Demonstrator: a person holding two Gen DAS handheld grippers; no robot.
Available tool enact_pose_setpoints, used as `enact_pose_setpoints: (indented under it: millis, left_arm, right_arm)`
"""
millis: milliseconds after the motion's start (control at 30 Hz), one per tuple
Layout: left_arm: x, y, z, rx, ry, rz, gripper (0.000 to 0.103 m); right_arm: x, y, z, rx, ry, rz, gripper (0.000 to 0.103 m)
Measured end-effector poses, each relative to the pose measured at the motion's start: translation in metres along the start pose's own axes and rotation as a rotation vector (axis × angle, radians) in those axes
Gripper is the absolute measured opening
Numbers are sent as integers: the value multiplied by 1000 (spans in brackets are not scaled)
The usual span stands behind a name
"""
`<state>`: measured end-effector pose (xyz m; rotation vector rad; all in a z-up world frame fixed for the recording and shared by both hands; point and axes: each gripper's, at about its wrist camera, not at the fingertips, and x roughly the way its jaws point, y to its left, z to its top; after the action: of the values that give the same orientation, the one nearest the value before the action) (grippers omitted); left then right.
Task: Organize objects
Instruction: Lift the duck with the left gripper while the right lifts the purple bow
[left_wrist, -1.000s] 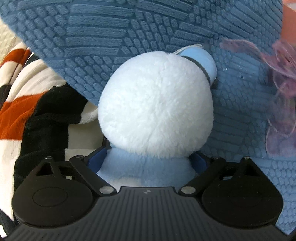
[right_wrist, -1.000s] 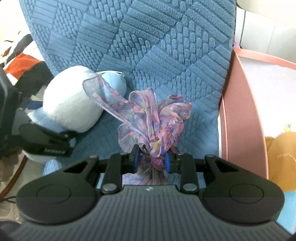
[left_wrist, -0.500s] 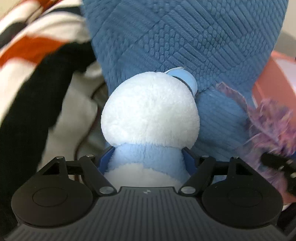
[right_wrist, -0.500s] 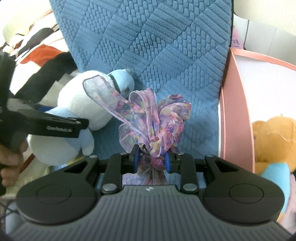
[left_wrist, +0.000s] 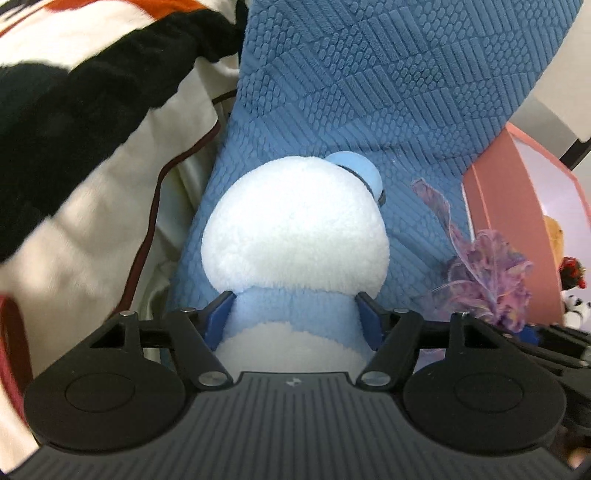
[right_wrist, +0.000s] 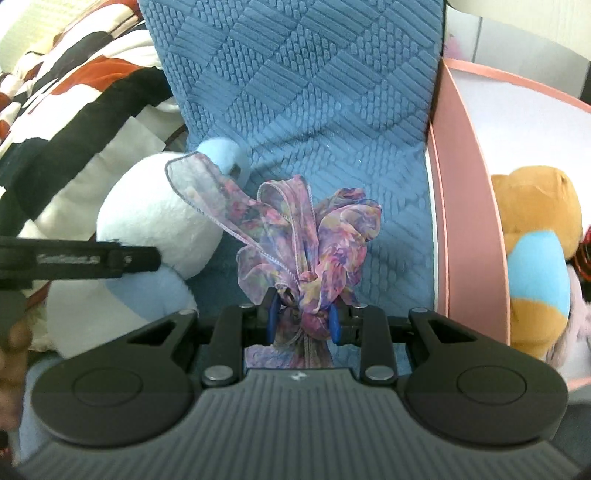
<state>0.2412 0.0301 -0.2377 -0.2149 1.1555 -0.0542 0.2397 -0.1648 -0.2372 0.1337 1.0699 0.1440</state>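
My left gripper (left_wrist: 295, 314) is shut on a white and light blue plush toy (left_wrist: 295, 236), gripping its blue neck and holding it up in front of a blue quilted cushion (left_wrist: 369, 85). The plush also shows at the left of the right wrist view (right_wrist: 155, 221). My right gripper (right_wrist: 303, 319) is shut on a purple floral ribbon bow (right_wrist: 295, 236), which also shows at the right of the left wrist view (left_wrist: 487, 280). The two grippers are side by side, the left one's finger (right_wrist: 92, 258) crossing the plush.
A pink box (right_wrist: 469, 184) stands to the right, holding a brown and blue plush bear (right_wrist: 535, 258) and other toys. A striped white, black and orange blanket (left_wrist: 74, 110) lies to the left. The blue cushion (right_wrist: 314, 74) stands upright behind both held things.
Both grippers have lifted and drawn back with their loads. The views have swung right, so more of the pink box and the brown bear shows.
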Motion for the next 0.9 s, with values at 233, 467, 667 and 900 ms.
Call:
enact_pose_setpoints:
  millis: [233, 467, 667, 900]
  left_arm:
    - [-7, 5, -12, -37, 17, -45, 73]
    - [-13, 7, -25, -106, -26, -49, 72]
    - [-23, 10, -25, -157, -59, -37, 71]
    - [-45, 12, -23, -198, -96, -41, 69]
  right_arm:
    - [-6, 2, -11, 48, -3, -7, 30]
    - [-16, 8, -11, -15, -1, 11, 30]
    - [-27, 6, -5, -31, 1, 55, 30]
    - [-51, -4, 5, -8, -24, 97, 30]
